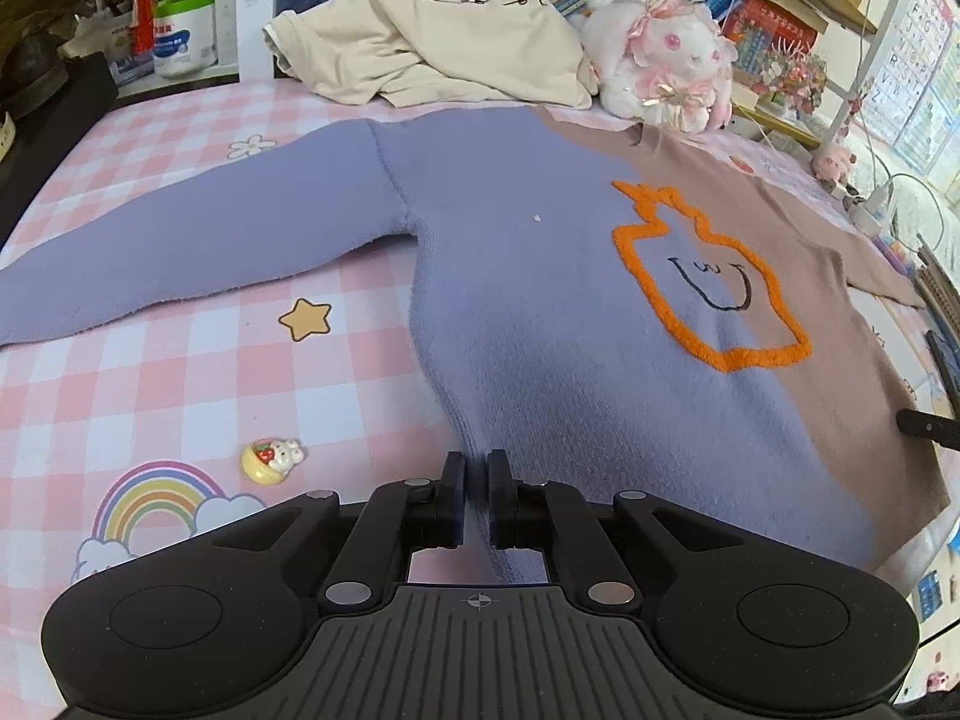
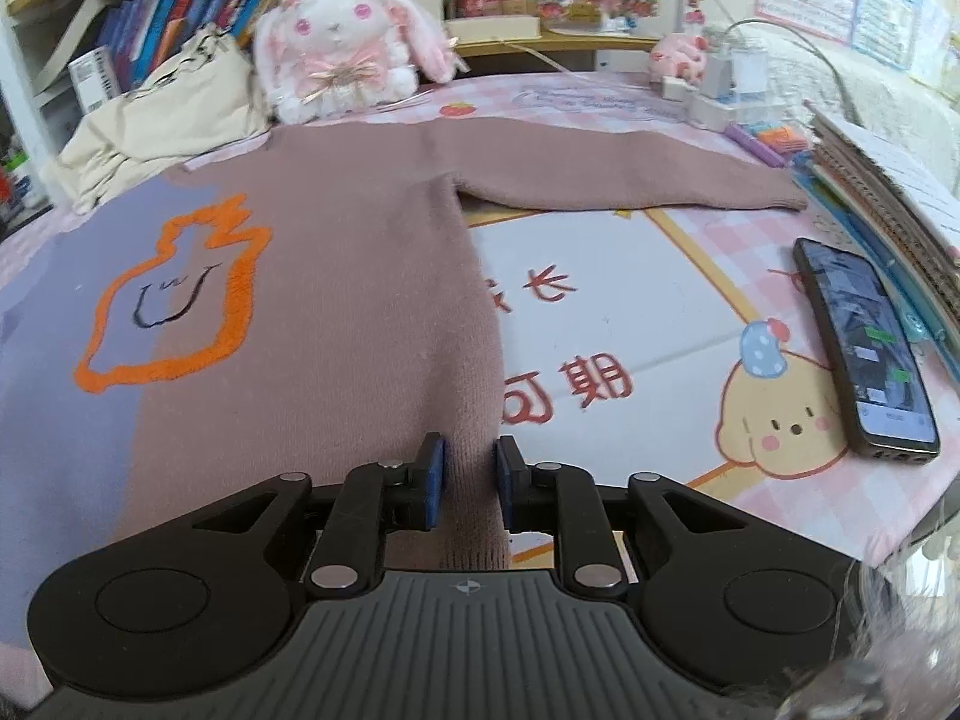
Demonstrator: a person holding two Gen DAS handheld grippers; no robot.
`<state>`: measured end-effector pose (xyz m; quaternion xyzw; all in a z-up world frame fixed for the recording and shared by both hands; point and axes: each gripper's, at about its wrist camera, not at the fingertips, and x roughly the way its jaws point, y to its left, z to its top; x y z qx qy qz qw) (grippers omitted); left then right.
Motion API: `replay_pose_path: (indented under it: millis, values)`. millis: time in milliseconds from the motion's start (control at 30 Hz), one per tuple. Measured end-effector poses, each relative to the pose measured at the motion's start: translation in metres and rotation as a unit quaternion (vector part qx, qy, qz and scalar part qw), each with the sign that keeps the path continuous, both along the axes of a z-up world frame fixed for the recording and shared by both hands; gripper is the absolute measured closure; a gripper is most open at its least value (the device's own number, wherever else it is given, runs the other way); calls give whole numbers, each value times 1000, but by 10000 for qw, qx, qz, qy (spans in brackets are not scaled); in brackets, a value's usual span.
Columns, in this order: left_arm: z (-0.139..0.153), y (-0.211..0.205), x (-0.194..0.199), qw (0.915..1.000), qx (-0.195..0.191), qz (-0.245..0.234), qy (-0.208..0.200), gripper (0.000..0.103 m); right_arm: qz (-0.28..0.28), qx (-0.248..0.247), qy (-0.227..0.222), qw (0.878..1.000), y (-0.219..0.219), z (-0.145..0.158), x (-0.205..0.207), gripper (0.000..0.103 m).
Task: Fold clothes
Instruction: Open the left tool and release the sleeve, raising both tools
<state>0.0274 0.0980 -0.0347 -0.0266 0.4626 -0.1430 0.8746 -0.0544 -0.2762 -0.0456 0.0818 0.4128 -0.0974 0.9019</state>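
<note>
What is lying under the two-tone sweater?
The sweater lies flat on a pink checked mat with cartoon prints, visible all around it. Whatever print or small item sits beneath the knit itself is covered. Both grippers, left and right, straddle its bottom hem.

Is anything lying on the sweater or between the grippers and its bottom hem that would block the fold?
Nothing visible does. The left gripper and right gripper already straddle the hem corners of the purple and brown knitted sweater. The cream shirt and black phone lie off it.
</note>
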Motion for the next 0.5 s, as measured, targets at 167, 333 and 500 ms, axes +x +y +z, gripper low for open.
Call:
replay_pose_path:
  millis: [167, 333, 500]
  values:
    - [-1, -2, 2, 10000, -33, 18, -39, 97, -5, -128, 20, 9999, 4, 0, 2, 85]
    - [-1, -4, -1, 9998, 97, -105, -137, 98, 55, -82, 49, 9999, 2, 0, 3, 87]
    - [0, 5, -4, 9999, 22, 98, -67, 99, 145, -29, 52, 9999, 4, 0, 5, 88]
